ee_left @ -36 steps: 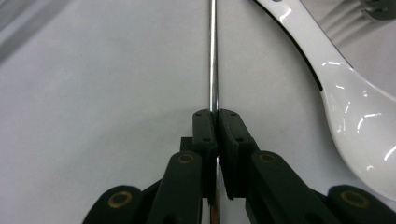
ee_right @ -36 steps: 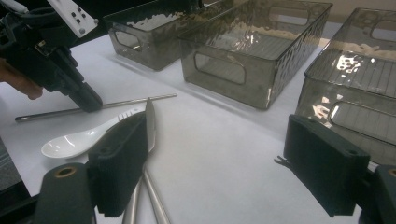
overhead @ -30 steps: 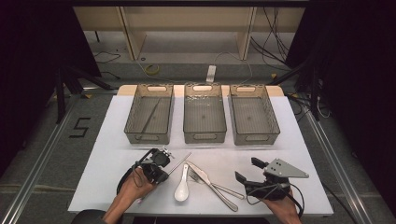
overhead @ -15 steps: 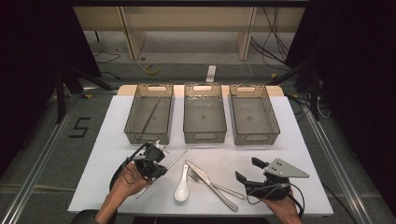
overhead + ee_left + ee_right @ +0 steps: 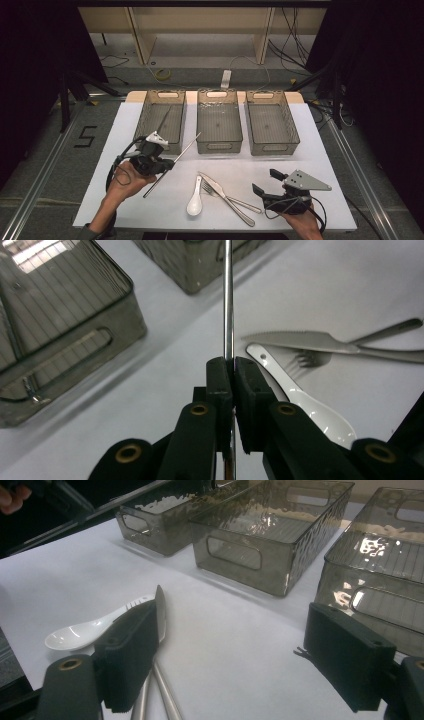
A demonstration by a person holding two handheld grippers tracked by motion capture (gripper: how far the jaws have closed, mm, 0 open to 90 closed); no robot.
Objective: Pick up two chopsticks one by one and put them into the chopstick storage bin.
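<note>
Chopstick (image 5: 228,300) apparently lifted higher, left gripper (image 5: 233,371) still clamping it.

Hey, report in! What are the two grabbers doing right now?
Left gripper shut on metal chopstick, lifted near the left bin. Right gripper open, low over the table by the knife. Nothing blocking the bins.

hand-held gripper (image 5: 231,371) clamping metal rod (image 5: 228,300), spoon (image 5: 305,405) beside

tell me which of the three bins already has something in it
The left bin: a thin metal rod lies inside it. The middle bin and right bin look empty.
</note>
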